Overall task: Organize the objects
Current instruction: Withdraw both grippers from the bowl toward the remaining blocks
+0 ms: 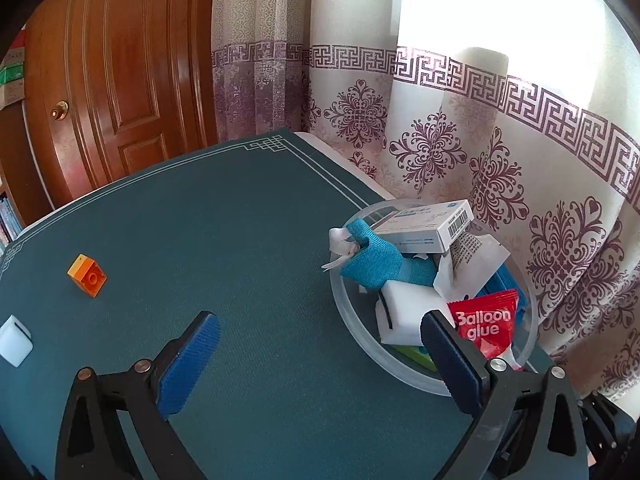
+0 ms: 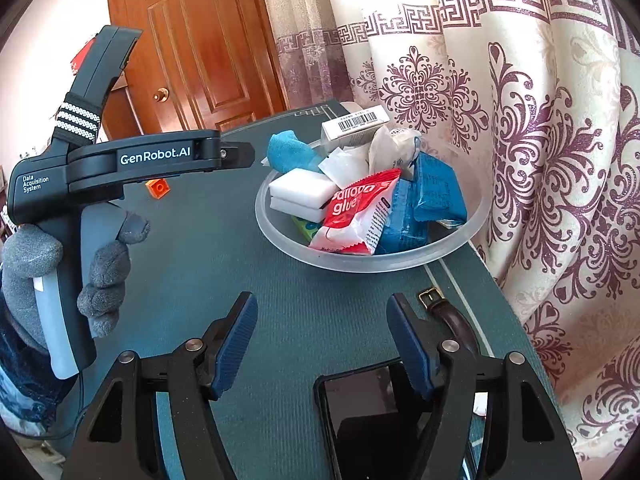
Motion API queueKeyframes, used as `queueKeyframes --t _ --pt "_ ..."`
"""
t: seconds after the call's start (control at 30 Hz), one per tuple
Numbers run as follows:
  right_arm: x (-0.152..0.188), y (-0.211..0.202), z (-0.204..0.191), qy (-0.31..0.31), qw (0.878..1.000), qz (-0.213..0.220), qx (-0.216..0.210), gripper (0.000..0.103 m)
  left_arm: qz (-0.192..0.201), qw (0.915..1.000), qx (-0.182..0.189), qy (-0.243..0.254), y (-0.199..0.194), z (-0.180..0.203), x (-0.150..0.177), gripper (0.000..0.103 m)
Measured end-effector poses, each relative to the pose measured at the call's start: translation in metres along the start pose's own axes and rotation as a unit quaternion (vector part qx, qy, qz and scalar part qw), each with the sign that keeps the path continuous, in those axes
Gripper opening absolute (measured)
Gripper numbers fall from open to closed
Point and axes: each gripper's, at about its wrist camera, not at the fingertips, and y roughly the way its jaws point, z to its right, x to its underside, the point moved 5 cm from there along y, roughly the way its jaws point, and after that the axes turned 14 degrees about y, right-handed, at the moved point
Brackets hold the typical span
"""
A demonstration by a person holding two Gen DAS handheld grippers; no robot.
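Note:
A clear bowl (image 1: 347, 322) (image 2: 360, 265) at the table's right edge is heaped with a red "Balloon glue" packet (image 1: 486, 324) (image 2: 356, 208), white sponges (image 1: 404, 308) (image 2: 300, 192), a teal cloth (image 1: 376, 260) (image 2: 288, 152), a barcoded box (image 1: 432, 220) (image 2: 356, 122) and blue packets (image 2: 436, 196). My left gripper (image 1: 320, 320) is open and empty, its right finger over the bowl's near rim. An orange brick (image 1: 88, 276) (image 2: 159, 188) and a white cube (image 1: 14, 340) lie far left. My right gripper (image 2: 322, 304) hangs open and empty in front of the bowl.
A dark phone (image 2: 360, 412) lies under my right gripper, with a brown buckled strap (image 2: 452, 316) beside its right finger. A gloved hand (image 2: 104, 264) holds the left gripper's body (image 2: 152, 156). Patterned curtains (image 1: 520, 160) hang right of the teal table mat (image 1: 220, 220); a wooden door (image 1: 120, 80) stands behind.

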Motion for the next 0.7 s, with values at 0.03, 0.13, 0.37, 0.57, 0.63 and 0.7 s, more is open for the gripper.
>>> queueKeyframes --t 0.03,0.13,0.37,0.57,0.63,0.7 --pt "0.001 0.001 -0.002 -0.001 1.0 -0.001 -0.001 0.07 -0.001 1.0 -0.003 -0.003 -0.001 -0.004 0.003 0.102" --pt "0.003 0.003 -0.009 -0.005 1.0 -0.006 -0.001 0.07 -0.004 0.9998 -0.014 -0.01 -0.005 -0.016 0.011 0.102" --pt "0.01 0.008 -0.033 -0.015 1.0 -0.014 -0.011 0.07 -0.01 0.9983 -0.05 -0.027 -0.015 -0.05 0.034 0.102" --pt "0.018 0.016 -0.059 -0.033 0.999 -0.026 -0.021 0.071 -0.016 0.9953 -0.086 -0.043 -0.023 -0.083 0.055 0.102" --pt "0.021 0.02 -0.066 -0.035 0.999 -0.031 -0.025 0.071 -0.019 0.9939 -0.098 -0.047 -0.026 -0.094 0.061 0.102" --pt "0.022 0.025 -0.072 -0.033 0.998 -0.04 -0.03 0.071 -0.02 0.9925 -0.108 -0.053 -0.03 -0.104 0.068 0.102"
